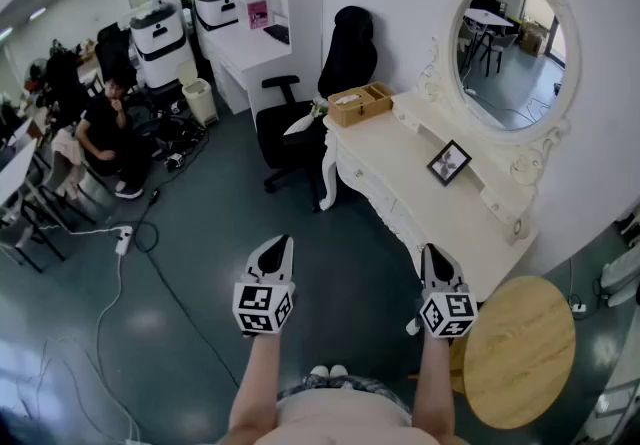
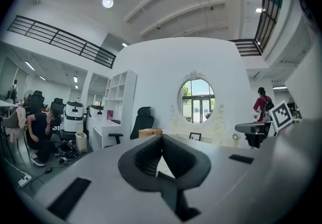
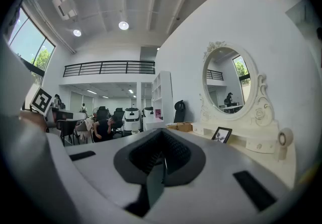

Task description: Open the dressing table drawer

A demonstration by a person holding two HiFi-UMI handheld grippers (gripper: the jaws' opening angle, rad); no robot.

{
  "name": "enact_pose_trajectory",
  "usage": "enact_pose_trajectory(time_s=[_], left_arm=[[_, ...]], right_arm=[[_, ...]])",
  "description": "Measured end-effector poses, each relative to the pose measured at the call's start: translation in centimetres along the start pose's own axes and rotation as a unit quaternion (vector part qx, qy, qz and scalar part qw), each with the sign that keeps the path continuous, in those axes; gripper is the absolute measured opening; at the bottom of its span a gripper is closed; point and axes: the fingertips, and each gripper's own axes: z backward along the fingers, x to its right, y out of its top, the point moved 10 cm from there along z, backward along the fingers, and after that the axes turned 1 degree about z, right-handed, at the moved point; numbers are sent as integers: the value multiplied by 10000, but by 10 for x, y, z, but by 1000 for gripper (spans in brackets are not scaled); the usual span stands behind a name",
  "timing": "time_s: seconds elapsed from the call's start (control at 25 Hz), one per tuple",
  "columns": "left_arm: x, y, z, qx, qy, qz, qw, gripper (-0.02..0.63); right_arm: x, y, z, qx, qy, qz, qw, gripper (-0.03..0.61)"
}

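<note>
Grey office floor (image 1: 200, 263) spread below; the white carved dressing desk (image 1: 400, 148) and its drawer (image 1: 375, 191) stood ahead-right of the jaws. Left gripper (image 1: 283, 241) and right gripper (image 1: 430, 251) jaws were pressed together, empty.

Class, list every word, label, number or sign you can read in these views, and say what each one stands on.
No text can be read in any view.
Pink card on the white desk: too small to read.
Framed picture on the dressing table: no print legible.
Left marker cube, right marker cube: square patterns only, no words.
</note>
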Motion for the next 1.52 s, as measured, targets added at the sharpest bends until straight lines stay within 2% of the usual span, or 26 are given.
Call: enact_pose_trajectory(time_s=[0.72, 1.08, 1.36, 1.52], left_arm=[[5, -4, -2, -80, -126, 86, 9999, 28], [9, -10, -4, -3, -618, 225, 9978, 33], [4, -8, -7, 13, -921, 324, 9952, 214], [2, -10, -12, -42, -1073, 294, 9938, 275]], right_arm=[[-3, -3, 4, 41, 28, -294, 9996, 15], [-1, -9, 8, 21, -65, -344, 9994, 15], [-2, -6, 10, 62, -157, -382, 9991, 15], [-3, -6, 7, 60, -191, -393, 9990, 15]])
